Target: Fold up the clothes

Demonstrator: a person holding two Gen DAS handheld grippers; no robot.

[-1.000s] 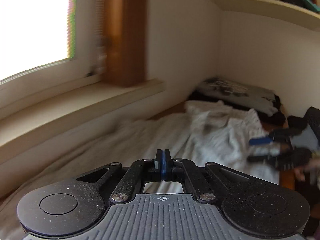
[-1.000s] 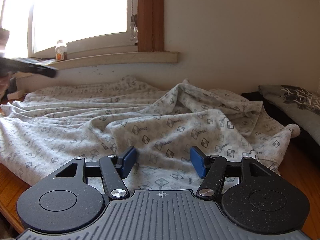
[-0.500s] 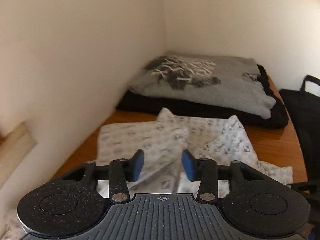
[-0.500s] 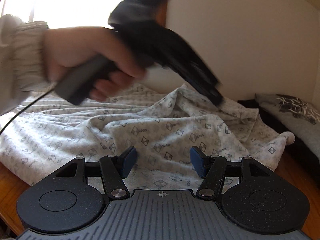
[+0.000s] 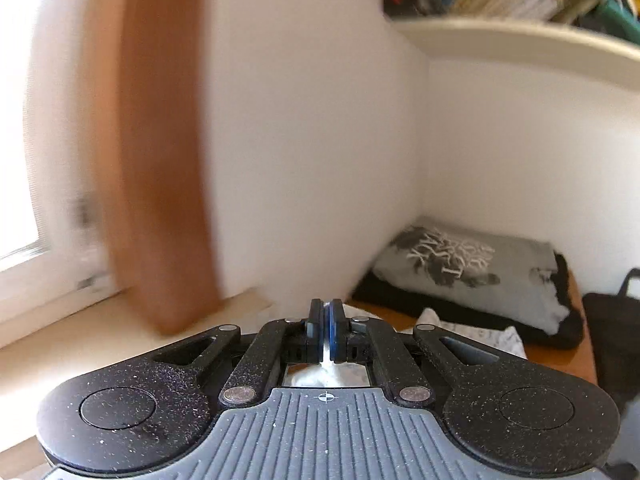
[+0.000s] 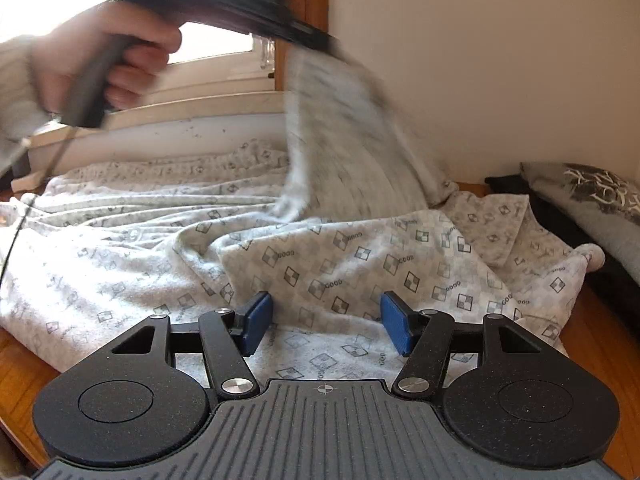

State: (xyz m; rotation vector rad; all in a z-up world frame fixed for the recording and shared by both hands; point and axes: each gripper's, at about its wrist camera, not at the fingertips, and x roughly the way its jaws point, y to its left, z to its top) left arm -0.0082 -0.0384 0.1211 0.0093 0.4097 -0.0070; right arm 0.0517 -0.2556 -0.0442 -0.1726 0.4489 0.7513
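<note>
while my left gripper (image 5: 326, 322) has just closed its jaws on a corner of the patterned garment (image 6: 320, 264), the white cloth shows pinched between its blue pads, lifted above the wooden table (image 6: 592, 336). my right gripper (image 6: 326, 322) hovers over the rest of the garment, spread across that table, fingers apart and holding nothing. a folded grey shirt (image 5: 480, 268) lies in the corner.

A home room: wood-framed window (image 6: 296, 20) upper left with a pale sill (image 6: 192, 110), a cream wall shelf of books (image 5: 520, 36) upper right, folded clothes (image 5: 480, 276) at right.
</note>
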